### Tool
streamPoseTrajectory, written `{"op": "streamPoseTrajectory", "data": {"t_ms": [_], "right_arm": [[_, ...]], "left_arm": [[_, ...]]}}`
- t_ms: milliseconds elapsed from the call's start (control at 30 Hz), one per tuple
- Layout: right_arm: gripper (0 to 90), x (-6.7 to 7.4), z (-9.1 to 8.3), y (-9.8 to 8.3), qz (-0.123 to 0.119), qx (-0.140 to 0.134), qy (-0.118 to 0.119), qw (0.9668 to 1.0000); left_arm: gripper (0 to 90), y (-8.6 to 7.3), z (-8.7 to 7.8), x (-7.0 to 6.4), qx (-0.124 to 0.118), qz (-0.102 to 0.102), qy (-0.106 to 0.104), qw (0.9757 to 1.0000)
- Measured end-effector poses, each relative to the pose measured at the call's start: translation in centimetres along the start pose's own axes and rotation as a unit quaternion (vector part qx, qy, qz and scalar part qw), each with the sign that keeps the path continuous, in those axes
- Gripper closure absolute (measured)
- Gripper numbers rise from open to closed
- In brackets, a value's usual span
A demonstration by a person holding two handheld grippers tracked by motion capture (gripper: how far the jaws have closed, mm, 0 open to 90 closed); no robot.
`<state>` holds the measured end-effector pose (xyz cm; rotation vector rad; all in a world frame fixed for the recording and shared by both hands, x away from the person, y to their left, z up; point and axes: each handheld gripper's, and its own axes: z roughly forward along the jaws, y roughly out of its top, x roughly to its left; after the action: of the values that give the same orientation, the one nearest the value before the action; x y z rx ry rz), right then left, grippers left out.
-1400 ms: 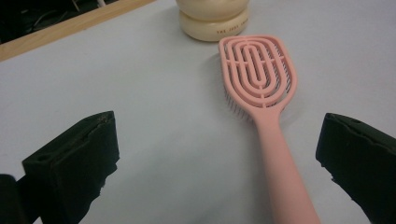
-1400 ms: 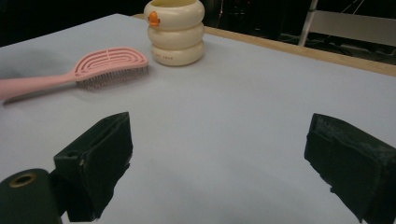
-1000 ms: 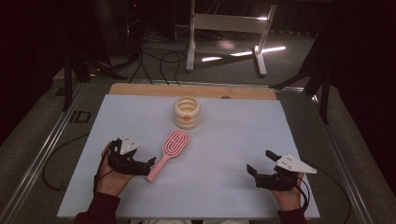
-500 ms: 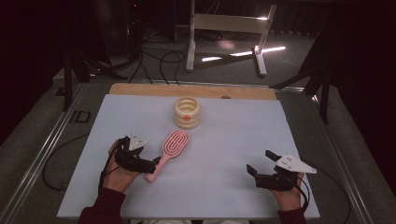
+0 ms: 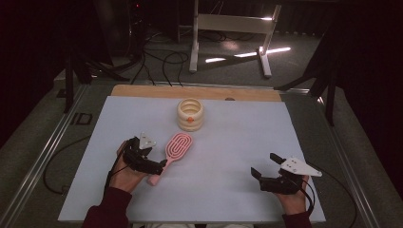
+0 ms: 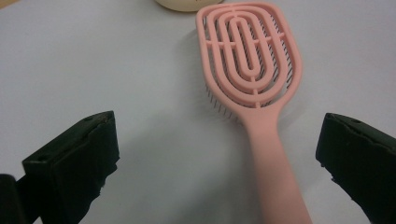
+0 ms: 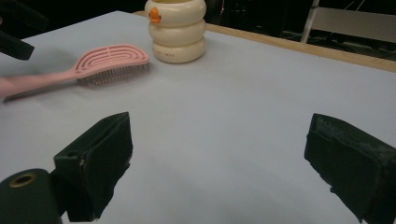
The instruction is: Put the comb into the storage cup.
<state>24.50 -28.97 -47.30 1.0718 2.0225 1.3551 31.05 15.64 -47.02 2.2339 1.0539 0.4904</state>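
Note:
A pink hairbrush point(image 5: 177, 146) lies bristles down on the pale mat, head toward the back and handle point(image 6: 278, 168) toward the person. My left gripper point(image 5: 154, 159) is open around that handle, which lies between the jaws nearer the right one in the left gripper view point(image 6: 219, 140), touching neither. A cream ribbed container point(image 5: 190, 114) with an orange mark stands just behind the brush head. Near the front right, my right gripper point(image 5: 263, 164) is open with nothing in it; the right gripper view point(image 7: 219, 144) looks across bare mat to the brush point(image 7: 109, 58) and container point(image 7: 176, 30).
The mat point(image 5: 237, 137) covers a table with a wooden strip point(image 5: 199, 91) along its back edge. Metal rails point(image 5: 43, 156) run down both sides. Behind the table, cables and a white stand point(image 5: 233, 28) sit on the dark floor.
My left gripper has moved right and forward, so the brush handle now lies between its open jaws. The brush, container and right gripper have stayed put.

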Motion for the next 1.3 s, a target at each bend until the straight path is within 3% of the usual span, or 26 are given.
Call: {"op": "streamPoseTrajectory", "data": {"t_ms": [600, 800, 1300], "right_arm": [[7.7, 0.0, 0.0, 0.0, 0.0, 0.001, 0.002, 1.0], [7.7, 0.0, 0.0, 0.0, 0.0, 0.001, 0.002, 1.0], [7.7, -0.1, 0.0, -0.1, 0.001, 0.001, 0.002, 1.0]], "left_arm": [[0.2, 1.2, 1.7, -0.4, 0.033, 0.0, -0.012, 0.9994], [0.3, 1.7, 2.4, -0.7, 0.057, -0.002, -0.011, 0.9983], [0.5, 1.8, 3.7, -1.2, 0.08, -0.003, -0.013, 0.9967]]}}
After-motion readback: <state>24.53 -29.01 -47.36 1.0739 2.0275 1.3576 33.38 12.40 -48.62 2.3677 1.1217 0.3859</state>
